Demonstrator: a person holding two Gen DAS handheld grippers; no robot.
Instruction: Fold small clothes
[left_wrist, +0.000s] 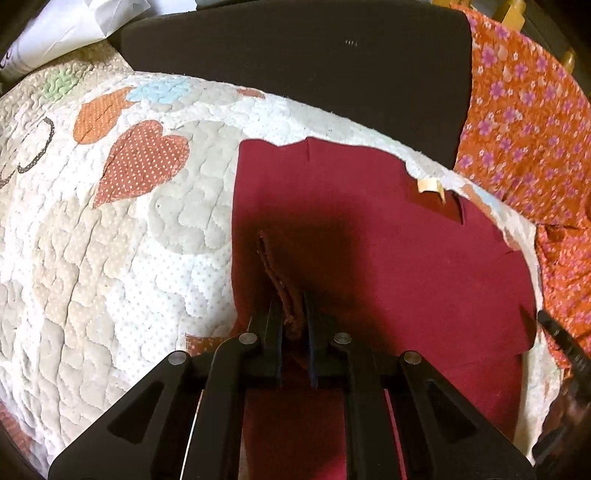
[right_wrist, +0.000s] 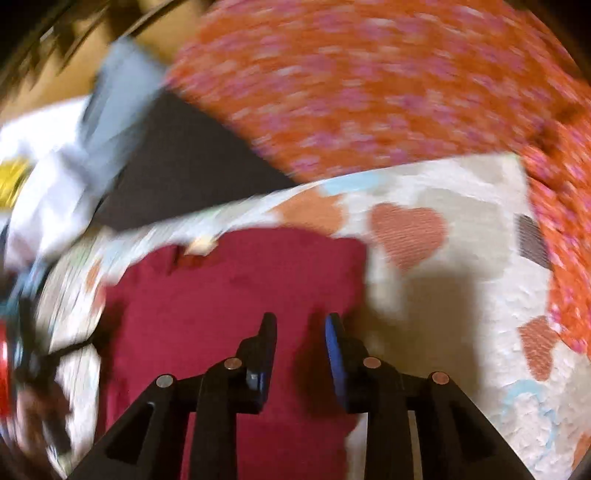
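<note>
A small dark red garment (left_wrist: 369, 236) lies flat on a quilted cream cover with heart patches (left_wrist: 110, 236). A cream label (left_wrist: 428, 184) shows near its far edge. My left gripper (left_wrist: 292, 306) is shut on a raised hemmed edge of the red garment at its left side. In the blurred right wrist view the red garment (right_wrist: 221, 280) lies below my right gripper (right_wrist: 301, 321), which is open and empty above the garment's right part. The right gripper's tip also shows at the right edge of the left wrist view (left_wrist: 554, 325).
An orange cloth with pink flowers (left_wrist: 524, 118) lies to the right of the quilt, also in the right wrist view (right_wrist: 369, 81). A dark flat pad (left_wrist: 295, 59) lies beyond the quilt. White paper or cloth (left_wrist: 55, 33) sits at the far left.
</note>
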